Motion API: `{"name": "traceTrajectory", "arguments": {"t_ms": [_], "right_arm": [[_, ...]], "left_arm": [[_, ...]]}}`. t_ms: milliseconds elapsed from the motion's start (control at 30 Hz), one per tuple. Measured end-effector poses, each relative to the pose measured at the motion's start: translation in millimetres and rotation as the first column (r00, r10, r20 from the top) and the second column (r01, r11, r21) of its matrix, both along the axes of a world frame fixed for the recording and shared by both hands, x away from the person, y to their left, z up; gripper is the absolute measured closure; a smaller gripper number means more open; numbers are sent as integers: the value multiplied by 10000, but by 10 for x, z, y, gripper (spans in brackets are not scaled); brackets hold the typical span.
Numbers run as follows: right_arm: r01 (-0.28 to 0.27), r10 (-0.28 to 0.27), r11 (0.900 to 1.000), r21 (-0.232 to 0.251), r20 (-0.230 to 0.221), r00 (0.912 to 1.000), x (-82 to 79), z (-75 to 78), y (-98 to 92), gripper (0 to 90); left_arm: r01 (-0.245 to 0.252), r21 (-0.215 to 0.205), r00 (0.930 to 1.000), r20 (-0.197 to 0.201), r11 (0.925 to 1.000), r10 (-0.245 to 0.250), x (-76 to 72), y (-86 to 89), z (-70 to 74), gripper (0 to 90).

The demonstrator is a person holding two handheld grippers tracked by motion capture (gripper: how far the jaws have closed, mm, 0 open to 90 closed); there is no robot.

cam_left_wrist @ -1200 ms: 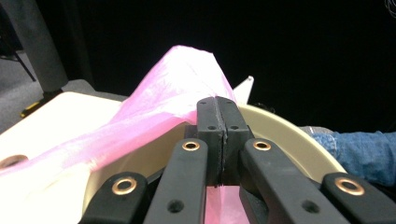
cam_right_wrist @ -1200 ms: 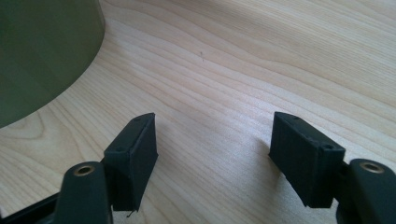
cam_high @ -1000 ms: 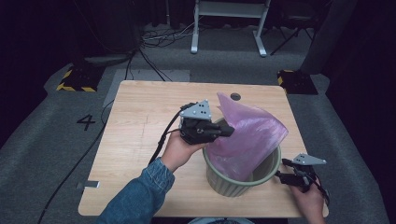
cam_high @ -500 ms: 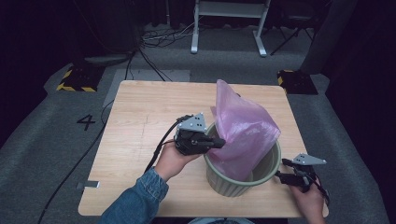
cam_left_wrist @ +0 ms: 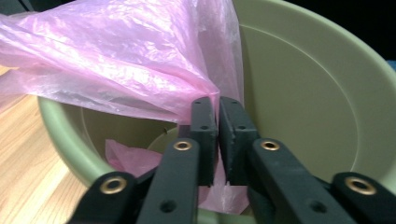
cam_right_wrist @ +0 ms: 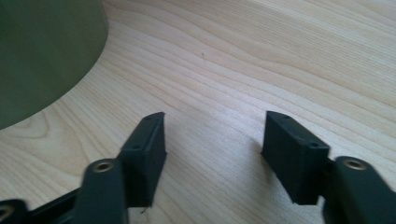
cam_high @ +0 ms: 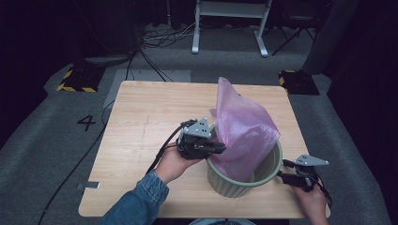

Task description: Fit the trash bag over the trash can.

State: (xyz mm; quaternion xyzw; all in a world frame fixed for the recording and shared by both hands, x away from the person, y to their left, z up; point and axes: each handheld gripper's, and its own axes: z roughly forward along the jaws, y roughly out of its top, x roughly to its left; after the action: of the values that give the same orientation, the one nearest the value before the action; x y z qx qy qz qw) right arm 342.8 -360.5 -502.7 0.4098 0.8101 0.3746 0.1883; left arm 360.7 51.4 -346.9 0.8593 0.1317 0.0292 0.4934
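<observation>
Pink and thin, the plastic bag (cam_high: 246,131) is standing partly inside the pale green bin (cam_high: 270,171), its crumpled upper part rising above the bin's rim and leaning toward the far side of the wooden table (cam_high: 141,117). Its lower end is lying down inside the bin, where the left gripper view is showing a fold of pink film against the bin's inner wall (cam_left_wrist: 317,93). The bin itself is sitting near the table's near edge, toward the person's right.

At the bin's left rim, the left gripper (cam_high: 217,149) is reaching in over the edge, held by a hand coming out of a blue denim sleeve (cam_high: 138,201). In its own view the left gripper (cam_left_wrist: 218,121) is showing its jaws almost together, with only a thin slit between the pads and a gathered pinch of the bag's film running down into that slit. The jaws have just been opening a little, yet the film is sitting between the pads.

Just beside the bin on its right, the right gripper (cam_high: 285,177) is resting low over the table, apart from the bin's wall. In its own view the right gripper (cam_right_wrist: 212,140) is standing with its jaws spread and bare wood between them; those jaws have just been closing somewhat, with nothing between them.
</observation>
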Motion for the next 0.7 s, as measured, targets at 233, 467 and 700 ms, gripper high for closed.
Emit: {"name": "traceTrajectory", "arguments": {"t_ms": [233,467,700], "right_arm": [[-244,249,9993,268,-162,9996,4,99,-16,475],[-404,396,9958,819,121,9991,3,344,-54,452],[-677,607,9890,1313,567,9965,0,673,-87,433]], "left_arm": [[-687,-468,9967,398,9965,706,-28,57,37,500],[-993,-1098,9931,518,9890,1054,-69,263,95,469],[-1608,-1201,9835,642,9797,1693,-171,592,102,449]]}}
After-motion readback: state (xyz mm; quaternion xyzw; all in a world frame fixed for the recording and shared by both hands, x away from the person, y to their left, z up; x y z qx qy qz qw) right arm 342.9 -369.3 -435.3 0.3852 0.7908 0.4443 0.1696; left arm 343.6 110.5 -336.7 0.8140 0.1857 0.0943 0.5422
